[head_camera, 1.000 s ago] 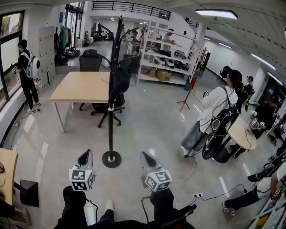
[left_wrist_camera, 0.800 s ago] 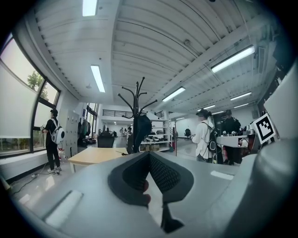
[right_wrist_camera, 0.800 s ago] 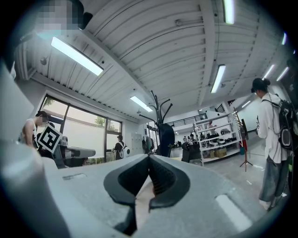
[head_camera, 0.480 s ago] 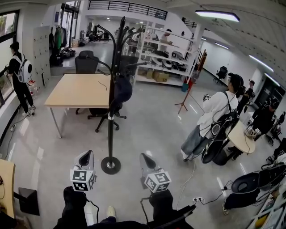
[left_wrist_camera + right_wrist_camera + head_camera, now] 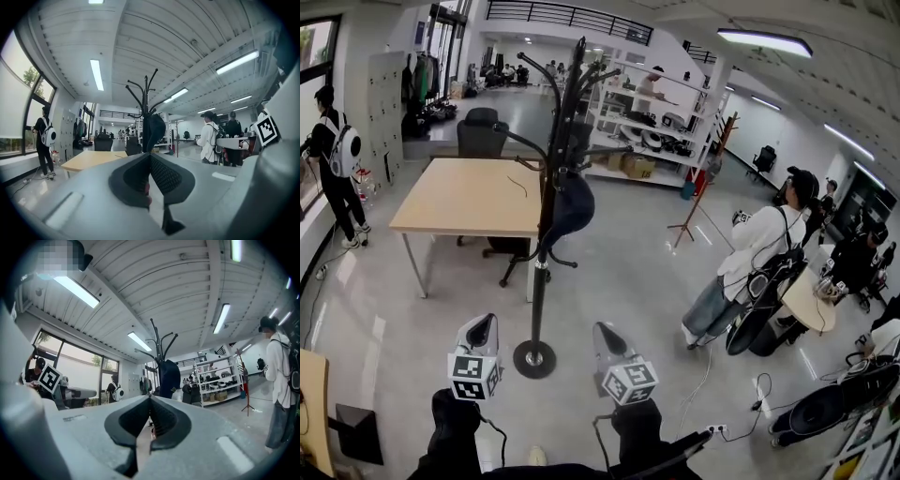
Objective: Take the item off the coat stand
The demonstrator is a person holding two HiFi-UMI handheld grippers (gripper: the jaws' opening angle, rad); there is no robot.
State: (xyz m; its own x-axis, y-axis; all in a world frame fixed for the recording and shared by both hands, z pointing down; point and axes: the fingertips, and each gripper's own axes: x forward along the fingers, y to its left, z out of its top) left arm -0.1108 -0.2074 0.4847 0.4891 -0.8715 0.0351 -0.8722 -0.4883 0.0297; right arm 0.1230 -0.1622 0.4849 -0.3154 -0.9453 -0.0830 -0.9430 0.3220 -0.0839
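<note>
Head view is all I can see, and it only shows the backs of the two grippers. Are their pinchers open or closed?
Observer: The left gripper shows its jaws pressed together in its own view, with nothing between them.
Operator: And the other one?
Observer: The right gripper is shut too, and empty.
Operator: Are they aimed at the hanging thing?
Observer: Yes. In the left gripper view the dark blue item on the coat stand hangs just above the closed jaw tips, farther off and untouched.
</note>
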